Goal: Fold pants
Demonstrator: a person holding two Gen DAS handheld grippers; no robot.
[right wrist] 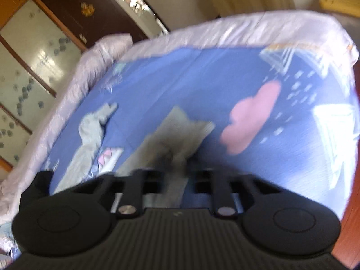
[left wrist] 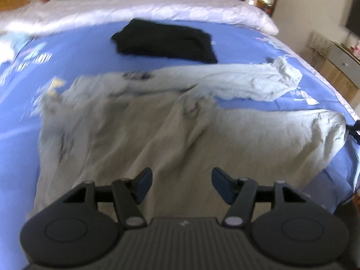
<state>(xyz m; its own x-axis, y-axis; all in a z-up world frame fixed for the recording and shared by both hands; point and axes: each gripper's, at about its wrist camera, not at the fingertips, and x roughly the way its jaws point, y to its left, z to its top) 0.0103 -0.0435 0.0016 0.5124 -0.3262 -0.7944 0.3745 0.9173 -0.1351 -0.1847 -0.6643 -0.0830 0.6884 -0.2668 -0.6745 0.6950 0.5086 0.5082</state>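
Note:
Light grey pants (left wrist: 135, 123) lie spread and wrinkled on a blue bed sheet (left wrist: 78, 51), one leg (left wrist: 247, 81) stretching off to the right. My left gripper (left wrist: 182, 173) hovers just above the near part of the pants, jaws apart, nothing between the pads. In the blurred right wrist view, my right gripper (right wrist: 176, 171) is shut on a bunched end of the grey pants (right wrist: 180, 132), which rises out from between the fingers. Another part of the pants (right wrist: 90, 130) lies to the left on the sheet.
A folded black garment (left wrist: 166, 42) lies on the sheet beyond the pants. A white quilt (left wrist: 157, 6) runs along the far side of the bed. A low cabinet (left wrist: 337, 67) stands at the right. The sheet carries a pink cloud print (right wrist: 252, 117).

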